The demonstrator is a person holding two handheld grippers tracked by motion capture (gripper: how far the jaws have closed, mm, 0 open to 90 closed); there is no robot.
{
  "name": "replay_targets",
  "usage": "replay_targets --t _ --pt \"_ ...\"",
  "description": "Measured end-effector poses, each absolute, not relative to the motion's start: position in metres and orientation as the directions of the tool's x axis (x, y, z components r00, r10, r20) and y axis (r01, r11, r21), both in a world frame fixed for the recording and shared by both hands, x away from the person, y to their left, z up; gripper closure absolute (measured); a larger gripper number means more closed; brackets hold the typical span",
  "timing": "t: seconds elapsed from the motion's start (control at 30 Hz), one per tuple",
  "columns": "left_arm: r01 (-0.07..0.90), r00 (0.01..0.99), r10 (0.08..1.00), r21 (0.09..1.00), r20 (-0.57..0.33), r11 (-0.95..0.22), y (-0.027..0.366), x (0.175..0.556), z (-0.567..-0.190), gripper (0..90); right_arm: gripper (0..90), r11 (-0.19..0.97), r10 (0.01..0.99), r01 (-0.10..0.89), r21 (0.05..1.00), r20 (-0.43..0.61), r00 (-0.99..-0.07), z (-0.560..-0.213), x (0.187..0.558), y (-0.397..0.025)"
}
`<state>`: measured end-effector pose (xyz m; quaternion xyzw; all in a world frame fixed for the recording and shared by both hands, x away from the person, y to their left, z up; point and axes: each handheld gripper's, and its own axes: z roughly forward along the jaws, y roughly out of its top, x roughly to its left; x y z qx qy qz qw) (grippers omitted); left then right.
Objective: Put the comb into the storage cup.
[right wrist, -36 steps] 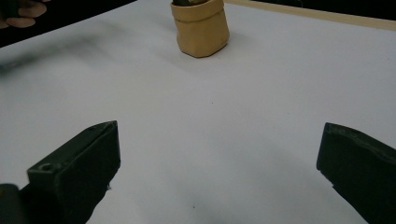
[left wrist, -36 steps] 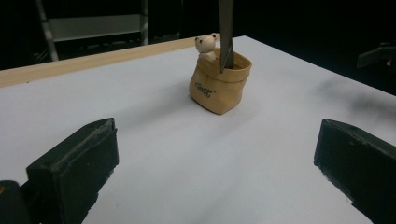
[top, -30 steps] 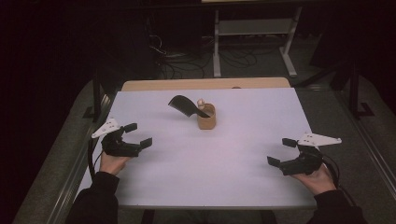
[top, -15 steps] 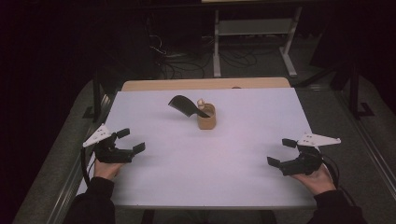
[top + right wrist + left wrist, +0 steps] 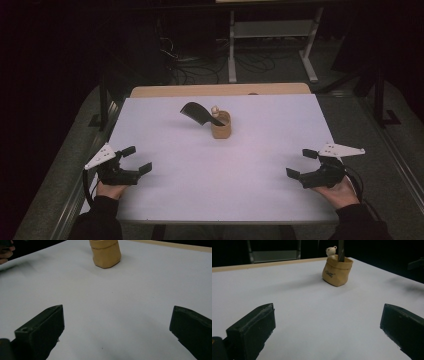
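Note:
A small tan bag-shaped holder [image 5: 220, 128] stands on the white table [image 5: 250, 150] toward the far middle. A black spatula-like tool [image 5: 197, 114] leans out of it to the left, beside a tiny white bear figure [image 5: 215, 110]. The left gripper view has the holder [image 5: 336, 272] and bear [image 5: 331, 251] ahead and to the right. My left gripper [image 5: 137, 159] rests open near the table's front left edge with nothing between its jaws. Near the front right edge my right gripper [image 5: 301, 164] is open and empty too, and its view has the holder [image 5: 105, 253] far ahead.
A strip of bare wooden tabletop [image 5: 220, 90] runs along the far edge. Beyond it are a metal rack [image 5: 270, 35] and loose cables [image 5: 200, 65] on a dark floor. Broad white surface lies between both grippers and the holder.
My left gripper has drawn back toward the front left corner of the table, staying open. The right gripper and the holder have kept their places.

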<state>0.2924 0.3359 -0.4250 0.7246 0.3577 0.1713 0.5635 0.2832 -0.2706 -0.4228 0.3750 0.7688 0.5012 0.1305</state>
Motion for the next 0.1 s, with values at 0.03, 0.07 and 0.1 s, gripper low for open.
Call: replay_targets --t 0.03,0.07,0.1 --pt "0.325 0.683 0.713 0.940 -0.157 -0.105 0.3375 0.2914 -0.4249 0.0 0.0 0.216 0.708 0.445 0.869 0.174 -0.684 -0.4230 0.2832 -0.2709" --pt "0.324 0.681 0.714 0.941 -0.160 -0.099 0.3389 0.2909 -0.4249 0.0 0.0 0.212 0.710 0.448 0.869 0.178 -0.682 -0.4233 0.2828 -0.2713" --pt "0.324 0.680 0.715 0.941 -0.162 -0.095 0.3403 0.2904 -0.4248 0.0 0.0 0.211 0.711 0.449 0.868 0.179 -0.680 -0.4237 0.2827 -0.2717"
